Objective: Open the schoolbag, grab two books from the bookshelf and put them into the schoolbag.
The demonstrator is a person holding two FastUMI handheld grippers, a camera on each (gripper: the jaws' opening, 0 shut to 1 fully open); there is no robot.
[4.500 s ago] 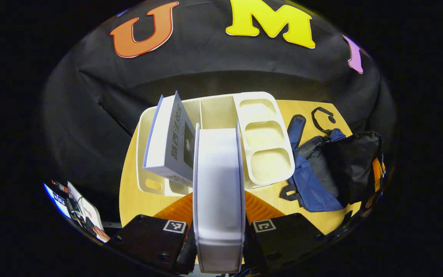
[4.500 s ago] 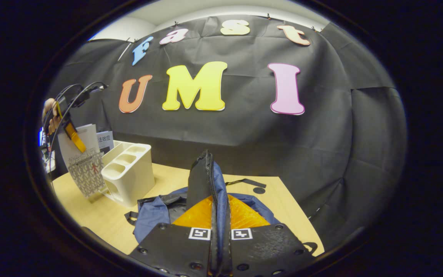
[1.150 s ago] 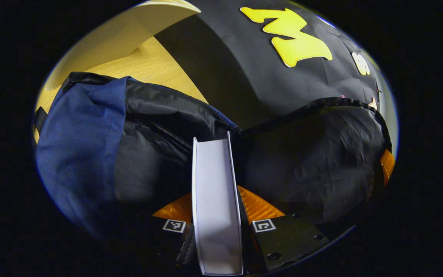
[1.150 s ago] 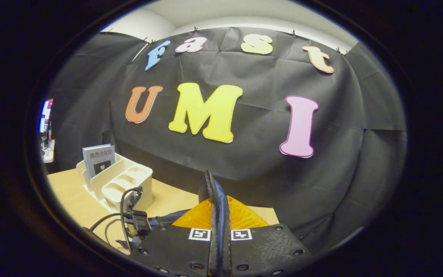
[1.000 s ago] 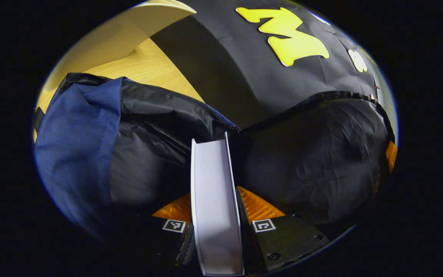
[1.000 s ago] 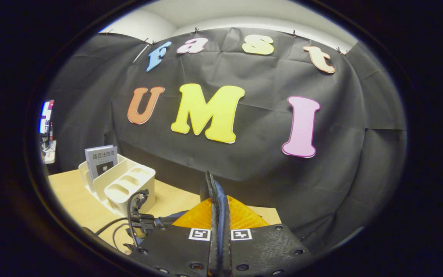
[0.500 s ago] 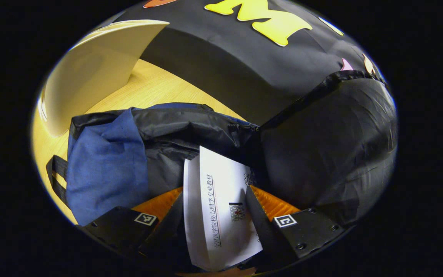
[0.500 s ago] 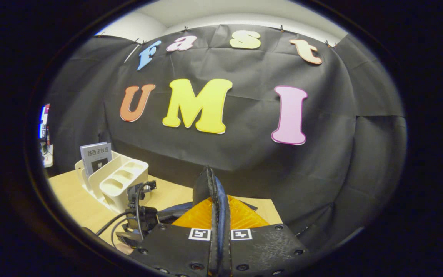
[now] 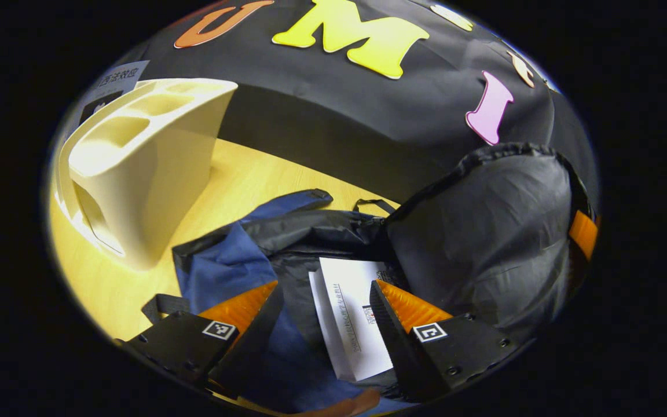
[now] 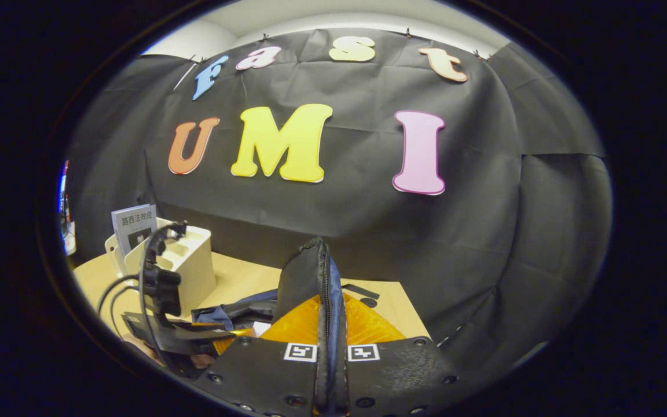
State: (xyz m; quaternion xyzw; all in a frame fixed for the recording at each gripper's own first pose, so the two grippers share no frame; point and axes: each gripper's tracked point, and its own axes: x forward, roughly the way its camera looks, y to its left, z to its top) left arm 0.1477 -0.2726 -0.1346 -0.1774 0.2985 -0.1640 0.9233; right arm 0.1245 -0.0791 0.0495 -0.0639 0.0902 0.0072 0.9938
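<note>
The blue and black schoolbag (image 9: 223,266) lies open on the table, its black flap (image 9: 484,231) held upright. A white book (image 9: 351,324) rests inside the bag's mouth. My left gripper (image 9: 325,286) hovers open just above it, touching nothing. My right gripper (image 10: 325,301) is shut on the flap's zipper edge (image 10: 323,272), and one of its fingers (image 9: 582,231) shows at the flap's far side. The cream bookshelf (image 9: 142,168) stands to the left with a grey book (image 10: 134,226) upright in it. The left gripper (image 10: 223,339) also shows low beside the bag.
The wooden table (image 9: 241,174) shows bare between the bookshelf (image 10: 186,260) and the bag. A black strap (image 9: 162,304) of the bag trails toward the table's near edge. Cables (image 10: 148,272) rise from the left gripper's body. The booth's black wall stands close behind.
My left gripper opened and let the white book drop into the bag, then drew back and up. The right gripper kept its hold on the flap.
</note>
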